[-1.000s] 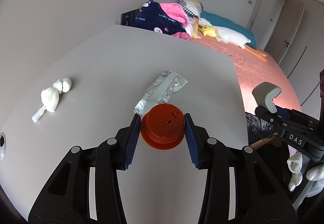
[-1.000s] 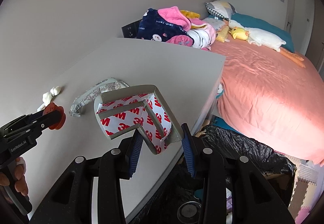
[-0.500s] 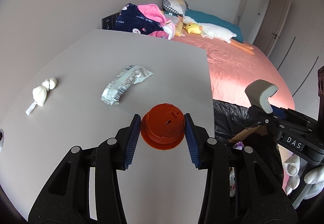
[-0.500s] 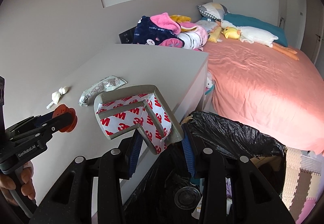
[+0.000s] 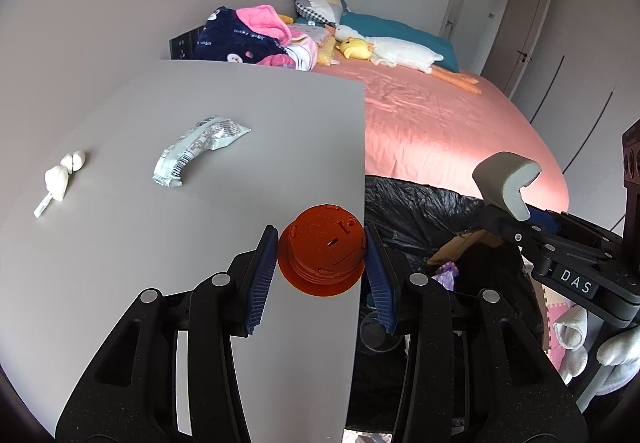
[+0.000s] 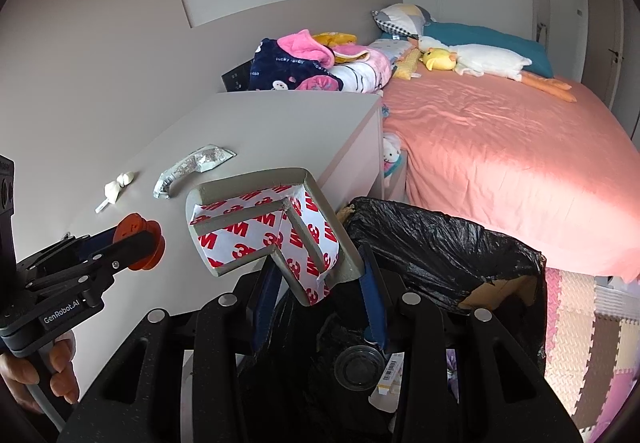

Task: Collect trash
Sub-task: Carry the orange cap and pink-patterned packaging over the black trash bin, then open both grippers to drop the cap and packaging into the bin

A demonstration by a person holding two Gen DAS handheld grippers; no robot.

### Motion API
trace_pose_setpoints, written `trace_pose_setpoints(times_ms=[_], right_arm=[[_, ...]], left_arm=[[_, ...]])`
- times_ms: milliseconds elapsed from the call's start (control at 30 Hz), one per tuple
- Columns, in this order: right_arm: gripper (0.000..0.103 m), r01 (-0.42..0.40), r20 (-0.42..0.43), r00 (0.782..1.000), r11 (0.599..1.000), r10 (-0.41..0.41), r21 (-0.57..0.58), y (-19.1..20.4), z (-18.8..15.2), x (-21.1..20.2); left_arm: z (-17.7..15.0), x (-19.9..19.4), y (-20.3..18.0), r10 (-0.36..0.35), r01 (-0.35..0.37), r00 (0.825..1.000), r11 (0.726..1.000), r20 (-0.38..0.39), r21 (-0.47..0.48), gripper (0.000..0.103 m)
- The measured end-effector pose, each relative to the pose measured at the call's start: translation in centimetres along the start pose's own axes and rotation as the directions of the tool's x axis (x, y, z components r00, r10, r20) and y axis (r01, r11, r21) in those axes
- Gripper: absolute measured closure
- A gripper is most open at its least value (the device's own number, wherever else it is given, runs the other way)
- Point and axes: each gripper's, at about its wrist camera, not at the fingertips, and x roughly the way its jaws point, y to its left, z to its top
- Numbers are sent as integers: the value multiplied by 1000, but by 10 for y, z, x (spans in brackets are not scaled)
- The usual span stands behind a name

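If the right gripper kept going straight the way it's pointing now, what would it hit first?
Most likely the open black trash bag: the right gripper, shut on the foam corner guard, points down over its mouth. Depth is unclear, so it could clip the rim.

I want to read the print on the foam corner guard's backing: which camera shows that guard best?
The right wrist view: the foam corner guard fills the middle, its red-lettered backing facing the camera. The left wrist view shows only its plain grey outside, small, at the right edge.

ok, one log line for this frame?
left gripper: shut on orange cap | right gripper: shut on foam corner guard | bin bag: open | table: wrapper, tissue
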Motion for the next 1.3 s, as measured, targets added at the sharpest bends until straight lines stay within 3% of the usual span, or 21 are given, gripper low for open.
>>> trace_pose_setpoints(times_ms=[933, 1300], right_arm=[[62, 80, 38, 996, 987, -86, 142, -80, -25, -55], [62, 96, 28, 994, 976, -103, 195, -102, -31, -57]], left_arm=[[-5, 21, -100, -120, 129, 991, 980, -63, 149, 60], [-16, 37, -117, -142, 161, 983, 972, -119, 173, 60]])
